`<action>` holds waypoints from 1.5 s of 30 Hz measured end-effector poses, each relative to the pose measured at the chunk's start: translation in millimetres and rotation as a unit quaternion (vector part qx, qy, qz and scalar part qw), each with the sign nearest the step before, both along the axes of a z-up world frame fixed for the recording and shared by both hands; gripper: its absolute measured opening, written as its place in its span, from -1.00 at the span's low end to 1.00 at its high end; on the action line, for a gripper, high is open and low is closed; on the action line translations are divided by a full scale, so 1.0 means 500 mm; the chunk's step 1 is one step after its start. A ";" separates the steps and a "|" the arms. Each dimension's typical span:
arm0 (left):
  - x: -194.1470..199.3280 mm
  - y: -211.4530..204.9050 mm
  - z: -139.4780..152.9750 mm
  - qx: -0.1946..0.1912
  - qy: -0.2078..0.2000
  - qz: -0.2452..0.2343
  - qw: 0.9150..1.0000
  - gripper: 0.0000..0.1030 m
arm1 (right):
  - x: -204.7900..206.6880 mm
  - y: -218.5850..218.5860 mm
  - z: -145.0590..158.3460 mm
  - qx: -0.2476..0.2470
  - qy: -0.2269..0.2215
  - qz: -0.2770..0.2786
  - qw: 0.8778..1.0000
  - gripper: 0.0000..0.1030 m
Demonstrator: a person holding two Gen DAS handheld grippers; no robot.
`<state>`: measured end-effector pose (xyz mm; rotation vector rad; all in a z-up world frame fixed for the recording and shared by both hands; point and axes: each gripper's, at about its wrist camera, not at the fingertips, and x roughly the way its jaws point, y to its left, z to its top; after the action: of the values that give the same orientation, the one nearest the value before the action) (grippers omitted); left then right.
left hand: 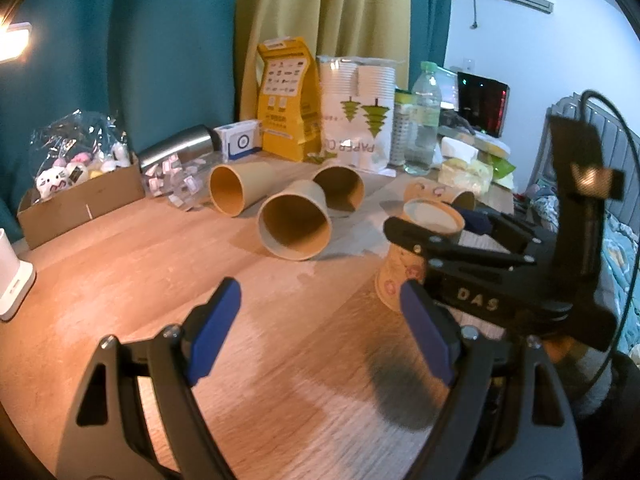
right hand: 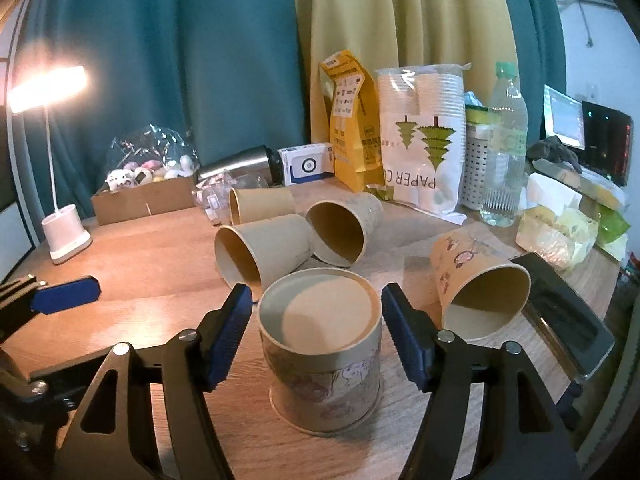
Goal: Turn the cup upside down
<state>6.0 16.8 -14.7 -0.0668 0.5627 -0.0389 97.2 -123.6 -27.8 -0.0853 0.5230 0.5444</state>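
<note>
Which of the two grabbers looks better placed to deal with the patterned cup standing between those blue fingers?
The right gripper: its open jaws flank the patterned cup. The left gripper is open over bare table.

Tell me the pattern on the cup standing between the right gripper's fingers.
Tan paper cup printed with small cartoon figures in purple and reddish tones; clearest in the right wrist view.

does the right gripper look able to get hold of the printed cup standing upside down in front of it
Probably yes. The right gripper is open, its fingers flanking the upside-down printed cup with small gaps either side. Nothing sits between them; the neighbouring cup on its side lies clear to the right.
</note>
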 end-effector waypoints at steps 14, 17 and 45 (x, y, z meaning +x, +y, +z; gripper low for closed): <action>-0.021 0.001 0.006 -0.001 -0.014 -0.005 1.000 0.62 | -0.092 -0.066 0.039 0.018 0.057 -0.027 0.998 0.44; -0.026 0.001 0.008 0.000 -0.019 -0.005 1.000 0.75 | -0.110 -0.066 0.045 0.012 0.051 -0.030 0.998 0.44; -0.039 -0.022 0.017 0.027 -0.040 -0.015 0.999 0.93 | -0.114 -0.085 0.030 0.018 0.061 -0.039 0.997 0.46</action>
<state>-13.4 5.6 -6.3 -0.0050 0.4849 -0.0549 40.2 -166.1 -12.7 0.0034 0.6319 0.4845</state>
